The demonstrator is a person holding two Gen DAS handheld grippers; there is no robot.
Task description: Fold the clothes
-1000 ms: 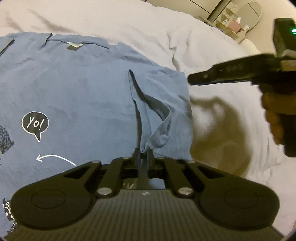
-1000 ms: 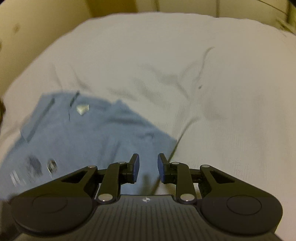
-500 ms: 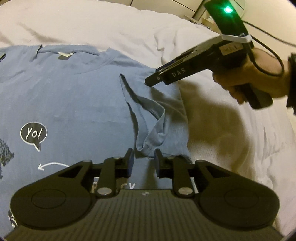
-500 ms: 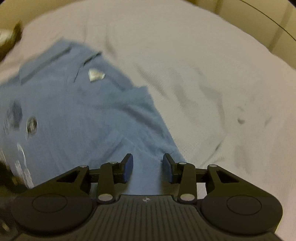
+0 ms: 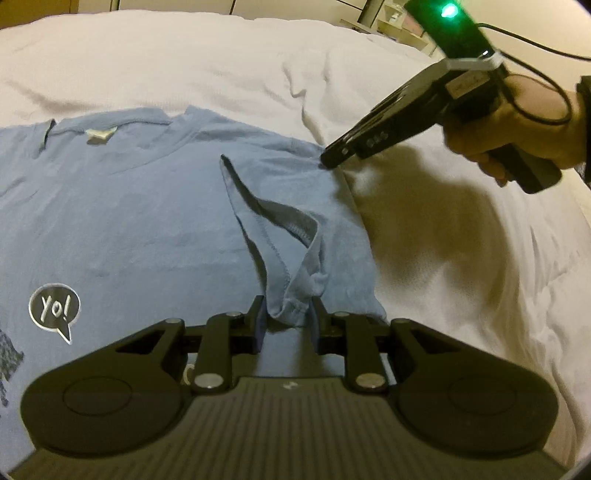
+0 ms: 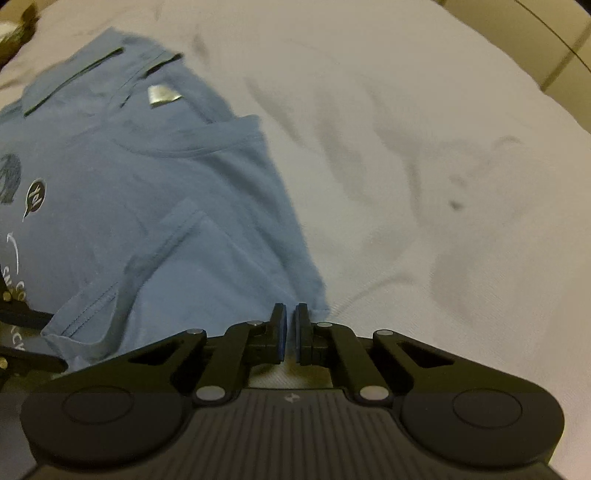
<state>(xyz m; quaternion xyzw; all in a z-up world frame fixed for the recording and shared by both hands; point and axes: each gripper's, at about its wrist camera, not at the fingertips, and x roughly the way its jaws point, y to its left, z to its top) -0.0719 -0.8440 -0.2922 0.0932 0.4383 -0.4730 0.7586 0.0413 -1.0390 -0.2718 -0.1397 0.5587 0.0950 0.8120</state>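
A blue T-shirt (image 5: 147, 221) with a "yo!" print lies flat on the white bed, its right sleeve (image 5: 291, 258) folded in over the body. My left gripper (image 5: 287, 321) is open, its fingers either side of the sleeve's crumpled end. My right gripper (image 5: 327, 160) touches the shirt's right shoulder edge. In the right wrist view the right gripper (image 6: 290, 325) is nearly closed at the shirt's (image 6: 147, 206) shoulder corner; I cannot see cloth between the pads.
The white bedsheet (image 5: 443, 240) stretches wrinkled to the right of the shirt and behind it (image 6: 424, 166). Furniture and a mirror stand at the far edge of the room (image 5: 391, 26).
My left gripper opened and let go of the sleeve end, which now rests on the shirt. My right gripper came down to the shoulder corner and closed its fingers.
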